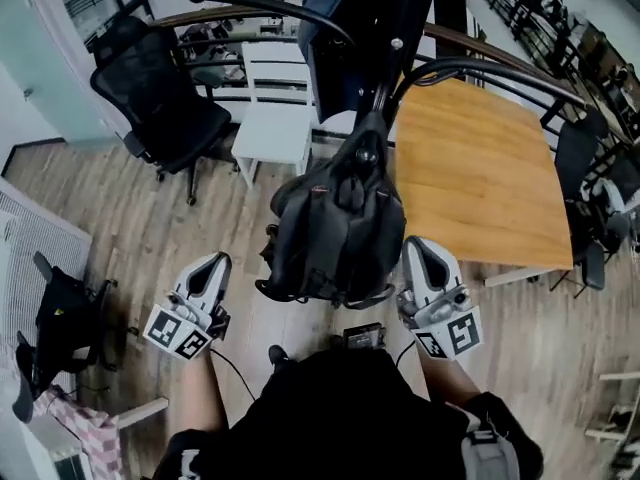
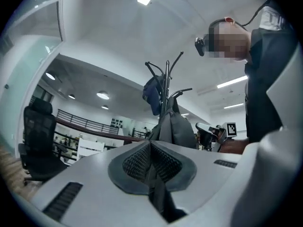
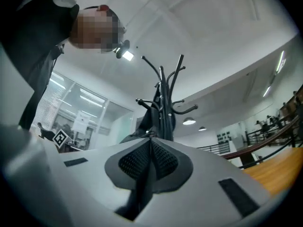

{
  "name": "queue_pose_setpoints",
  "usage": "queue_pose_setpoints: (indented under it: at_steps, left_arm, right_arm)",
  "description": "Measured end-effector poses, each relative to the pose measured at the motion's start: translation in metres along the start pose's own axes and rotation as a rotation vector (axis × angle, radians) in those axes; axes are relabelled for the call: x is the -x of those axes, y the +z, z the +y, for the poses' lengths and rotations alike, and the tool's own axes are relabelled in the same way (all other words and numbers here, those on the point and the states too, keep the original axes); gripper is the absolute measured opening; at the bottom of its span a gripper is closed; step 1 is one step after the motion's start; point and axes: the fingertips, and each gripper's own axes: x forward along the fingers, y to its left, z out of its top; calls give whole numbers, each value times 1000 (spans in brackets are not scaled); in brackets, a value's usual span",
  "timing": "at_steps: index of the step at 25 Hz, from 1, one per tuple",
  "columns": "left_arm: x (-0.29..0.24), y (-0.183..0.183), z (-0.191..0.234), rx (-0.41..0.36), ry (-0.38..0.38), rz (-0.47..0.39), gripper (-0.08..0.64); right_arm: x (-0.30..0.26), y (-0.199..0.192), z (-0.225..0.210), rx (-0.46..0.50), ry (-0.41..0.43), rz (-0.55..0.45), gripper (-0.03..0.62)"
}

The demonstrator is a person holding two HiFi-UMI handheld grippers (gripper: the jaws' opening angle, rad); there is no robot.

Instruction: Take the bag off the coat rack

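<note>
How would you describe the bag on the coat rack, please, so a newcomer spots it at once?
Beside the wooden table stands a coat rack. The bag hangs low on it. It is black and bulky, unlike the blue garment higher up.

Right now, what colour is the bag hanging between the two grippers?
The bag is black; the head view shows it best.

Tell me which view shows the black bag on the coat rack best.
The head view: the bag shows nearly whole from above, hanging on the coat rack. The left gripper view catches only its upper part; the right gripper view shows just a dark edge.
</note>
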Motion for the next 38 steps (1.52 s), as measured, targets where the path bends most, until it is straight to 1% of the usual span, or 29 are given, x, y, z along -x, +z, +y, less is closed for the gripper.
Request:
queue_pose_setpoints:
  at_steps: [2, 5, 6, 7, 8, 9, 10, 12, 14, 16, 18, 19, 22, 25, 27, 29, 33, 36, 38]
  left_arm:
    - [-15, -3, -1, 2, -65, 11, 18]
    - [-32, -10, -6, 9, -130, 26, 26]
    - [-37, -14, -8, 18, -146, 33, 46]
    - [-41, -19, -10, 32, -162, 43, 85]
    - [-44, -24, -12, 47, -179, 54, 118]
    - [-47, -29, -14, 61, -194, 66, 137]
    - [-49, -34, -16, 67, -204, 78, 149]
    - [-53, -46, -19, 62, -213, 109, 183]
    - [-55, -59, -23, 62, -223, 140, 209]
    - [-56, -70, -29, 85, -249, 159, 226]
    - [-59, -81, -36, 105, -272, 187, 249]
    - [-60, -87, -39, 101, -274, 207, 253]
    - [-64, -101, -46, 53, -262, 260, 255]
    - [-70, -108, -53, 12, -265, 290, 255]
    - [-73, -110, -56, 7, -257, 296, 253]
    - [-72, -112, -52, -2, -229, 296, 253]
    - [-74, -115, -43, -12, -179, 288, 201]
    - [-74, -120, -45, -10, -180, 289, 183]
    - [-71, -122, -47, -24, -208, 283, 173]
  right_arm:
    - [13, 1, -12, 16, -89, 28, 34]
    - [32, -14, -21, 16, -167, 103, 35]
    - [38, -25, -24, 8, -184, 137, 37]
    - [43, -37, -27, -10, -196, 174, 39]
    - [48, -49, -28, -37, -202, 209, 58]
    - [51, -60, -28, -67, -202, 239, 131]
    - [53, -69, -27, -93, -197, 261, 184]
    - [56, -84, -22, -131, -175, 290, 201]
    - [54, -100, -13, -161, -134, 324, 229]
    - [50, -118, -6, -182, -88, 368, 242]
    - [49, -133, -4, -186, -72, 413, 245]
    - [49, -139, -5, -182, -81, 434, 245]
    - [52, -148, -11, -178, -120, 457, 242]
    - [49, -150, -11, -203, -109, 436, 223]
    - [49, -150, -9, -196, -91, 432, 196]
    - [49, -152, -7, -192, -78, 431, 186]
    - [46, -156, -8, -212, -66, 407, 181]
    - [47, -158, -6, -221, -49, 410, 165]
    - [45, -161, -3, -222, -35, 413, 158]
